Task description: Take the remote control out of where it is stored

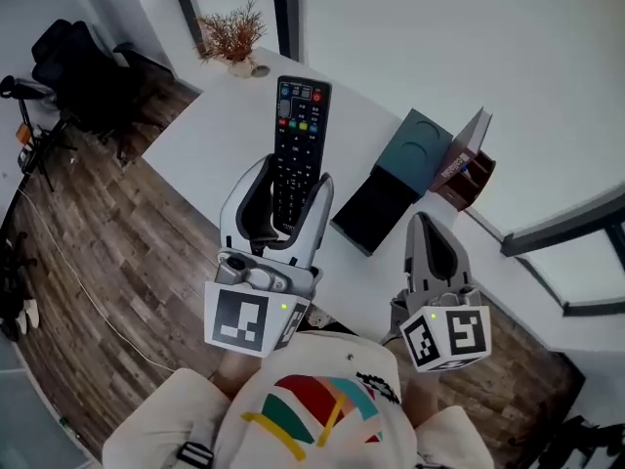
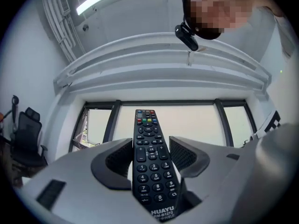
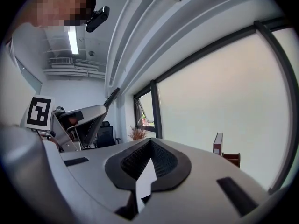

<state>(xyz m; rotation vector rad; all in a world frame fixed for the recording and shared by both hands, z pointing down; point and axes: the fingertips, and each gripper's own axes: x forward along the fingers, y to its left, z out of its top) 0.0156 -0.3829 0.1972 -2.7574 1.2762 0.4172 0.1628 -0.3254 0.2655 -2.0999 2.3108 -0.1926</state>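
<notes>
The black remote control (image 1: 298, 145) hangs in the air above the white table (image 1: 220, 130), held by its lower end. My left gripper (image 1: 290, 179) is shut on it, one jaw against each long side. In the left gripper view the remote (image 2: 150, 162) stands out forward between the jaws of the left gripper (image 2: 150, 146), buttons facing the camera, with a window behind it. My right gripper (image 1: 422, 223) is raised at the right. Its jaws are shut with nothing between them, as the right gripper view also shows (image 3: 150, 141).
A dark open box (image 1: 376, 208) with a teal lid part (image 1: 420, 149) lies on the table under the grippers. Beside it stands a wooden organiser (image 1: 467, 169). A dried plant (image 1: 234, 37) sits at the far corner. An office chair (image 1: 73, 66) stands on the wood floor at left.
</notes>
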